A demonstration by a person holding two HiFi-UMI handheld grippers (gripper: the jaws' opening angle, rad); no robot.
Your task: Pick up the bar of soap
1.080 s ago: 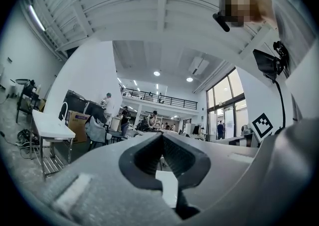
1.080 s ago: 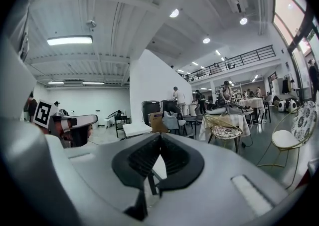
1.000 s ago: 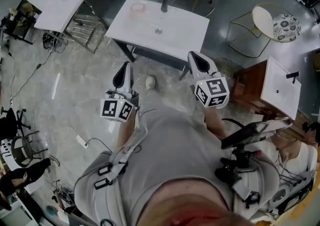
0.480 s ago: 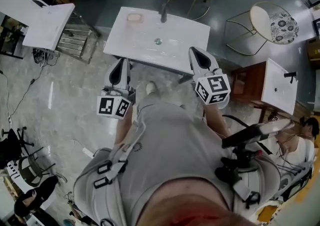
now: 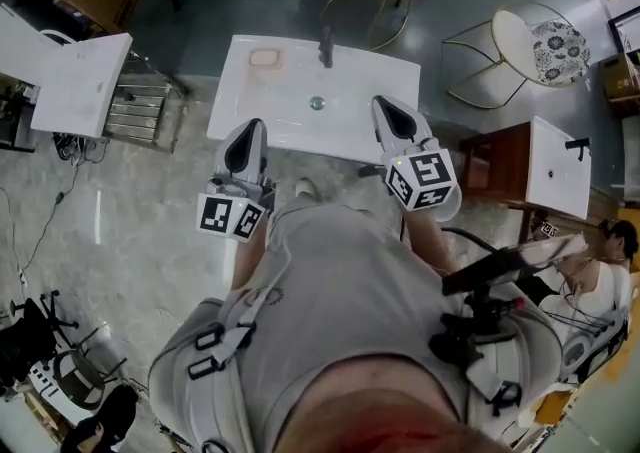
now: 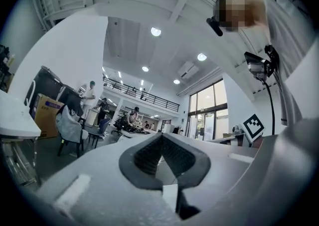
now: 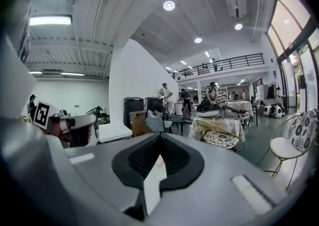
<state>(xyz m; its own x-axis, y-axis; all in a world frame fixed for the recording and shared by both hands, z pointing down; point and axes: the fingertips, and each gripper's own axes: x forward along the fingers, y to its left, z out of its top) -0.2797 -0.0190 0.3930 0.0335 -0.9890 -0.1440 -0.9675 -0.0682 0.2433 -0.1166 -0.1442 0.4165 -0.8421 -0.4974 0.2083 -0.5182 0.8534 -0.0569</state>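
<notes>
**Approach to sink top: both claws closed, nothing held**

Over the last 2 earlier head-view frames the white sink top (image 5: 370, 81) is drawing nearer. The left gripper (image 5: 246, 144) and right gripper (image 5: 394, 121) are now overlapping its near edge. Both pairs of jaws are sitting closed with nothing between them. The bar of soap (image 5: 264, 57) is lying at the top's far-left corner, left of the faucet (image 5: 326, 41) and well apart from both claws. Judgement: the approach is progressing, and the left gripper, being on the soap's side, is needing to open before reaching.
</notes>
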